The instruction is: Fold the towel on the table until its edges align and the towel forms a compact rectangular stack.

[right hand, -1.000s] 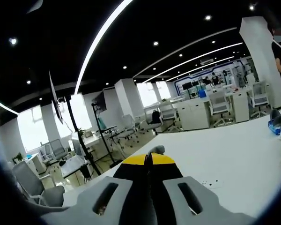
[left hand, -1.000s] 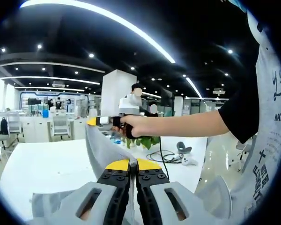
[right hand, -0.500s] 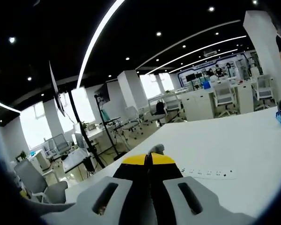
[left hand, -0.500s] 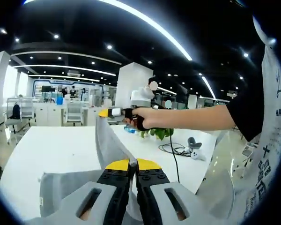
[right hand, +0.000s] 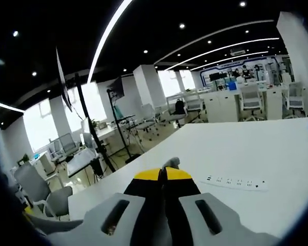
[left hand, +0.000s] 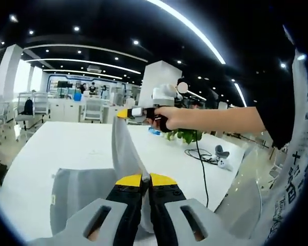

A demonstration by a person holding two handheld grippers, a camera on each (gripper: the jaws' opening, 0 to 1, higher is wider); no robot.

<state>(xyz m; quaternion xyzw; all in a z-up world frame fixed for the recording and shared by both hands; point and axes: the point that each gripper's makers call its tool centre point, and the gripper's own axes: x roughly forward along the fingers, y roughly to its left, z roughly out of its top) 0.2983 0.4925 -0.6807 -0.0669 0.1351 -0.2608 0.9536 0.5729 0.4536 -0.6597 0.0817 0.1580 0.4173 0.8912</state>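
A grey towel [left hand: 124,148] is held up off the white table [left hand: 56,148], and its lower part drapes onto the tabletop at the left. My left gripper [left hand: 143,179] is shut on one edge of the towel at the bottom of the left gripper view. From there the cloth runs taut up to my right gripper [left hand: 124,113], held in a person's hand [left hand: 167,117]. In the right gripper view, my right gripper [right hand: 163,174] is shut, with a small tuft of grey towel [right hand: 171,163] poking out above its yellow tips.
A potted plant [left hand: 187,136], a black cable [left hand: 199,154] and a white device [left hand: 223,163] lie at the table's far right. A white power strip [right hand: 236,182] sits on the table. A tall stand [right hand: 90,133] and office chairs [right hand: 38,192] are beyond the edge. The person's torso [left hand: 292,154] is close on the right.
Both views have tilted downward, so more tabletop and draped towel show, and the power strip has come fully into view. Both grippers stay shut on the towel.
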